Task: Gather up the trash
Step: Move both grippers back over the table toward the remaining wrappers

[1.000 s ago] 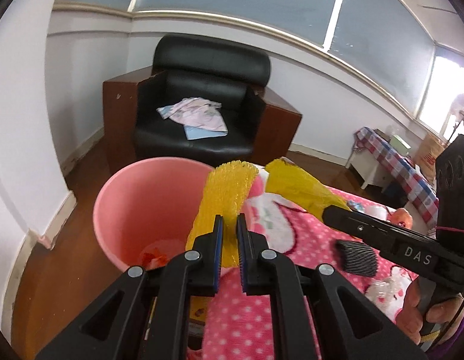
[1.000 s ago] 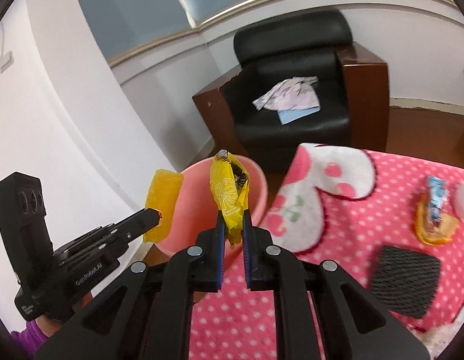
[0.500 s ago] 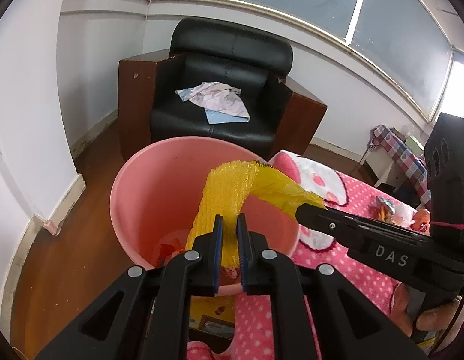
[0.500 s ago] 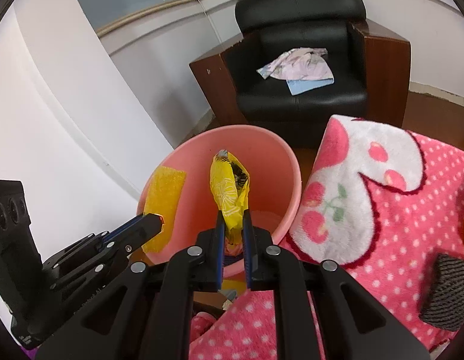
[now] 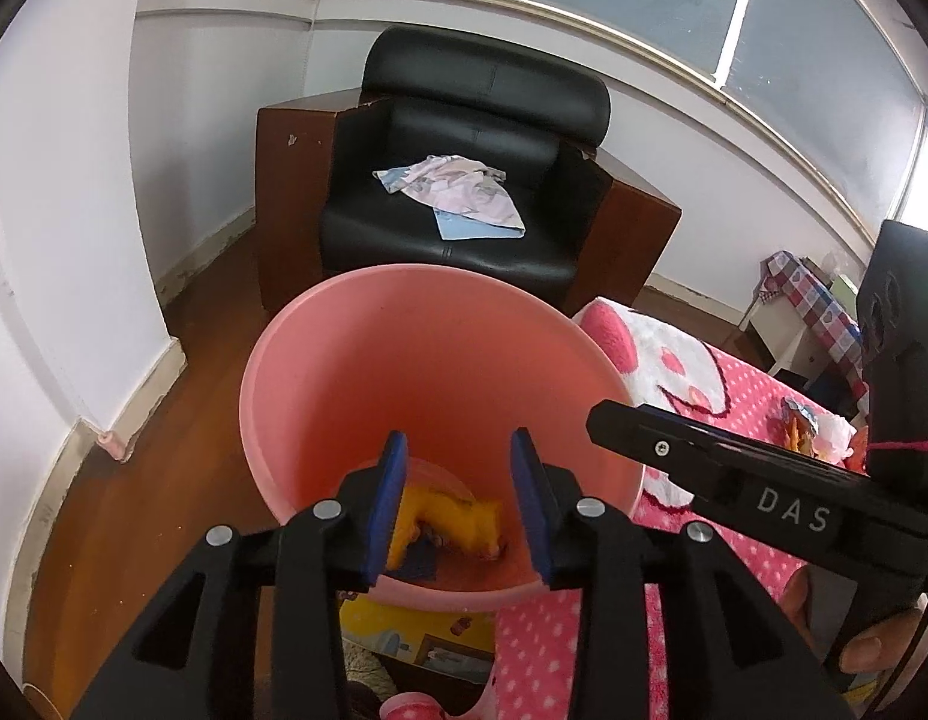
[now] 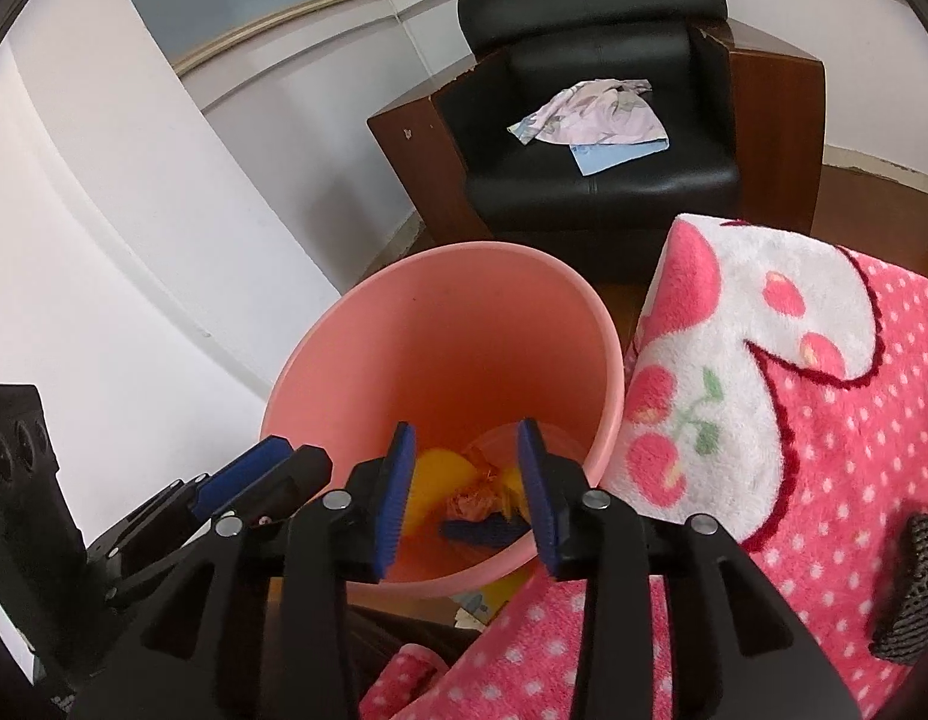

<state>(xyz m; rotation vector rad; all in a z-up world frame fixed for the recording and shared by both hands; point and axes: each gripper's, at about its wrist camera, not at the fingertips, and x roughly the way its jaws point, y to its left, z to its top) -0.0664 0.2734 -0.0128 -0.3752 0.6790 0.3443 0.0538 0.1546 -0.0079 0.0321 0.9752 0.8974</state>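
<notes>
A white wall runs down the left side, meeting a brown wooden floor (image 5: 140, 420). At the far side of the room stands a black armchair (image 5: 464, 180) with wooden sides, and a crumpled pale cloth (image 5: 458, 192) lies on its seat.

In the near middle stands a pink bucket (image 5: 320, 360), seen from above. Both grippers hover over its near rim. The left gripper (image 5: 458, 480) has its blue-padded jaws spread wide with nothing between them. The right gripper (image 6: 466, 480) is likewise wide open and holds nothing; in the left wrist view it shows as a black arm reaching in from the right.

The trash lies at the bottom of the bucket: a yellow net (image 5: 446, 519), a yellow wrapper (image 6: 434, 483) beside it, some orange and pinkish scraps (image 6: 475, 501) and a dark blue piece (image 6: 478, 531).

To the right of the bucket, touching its side, is a pink blanket (image 6: 823, 450) with white dots and a white patch with red cherries. A black mesh piece (image 6: 910, 588) lies on it at the far right edge. More litter (image 5: 805, 426) sits further along the blanket, too small to identify.
</notes>
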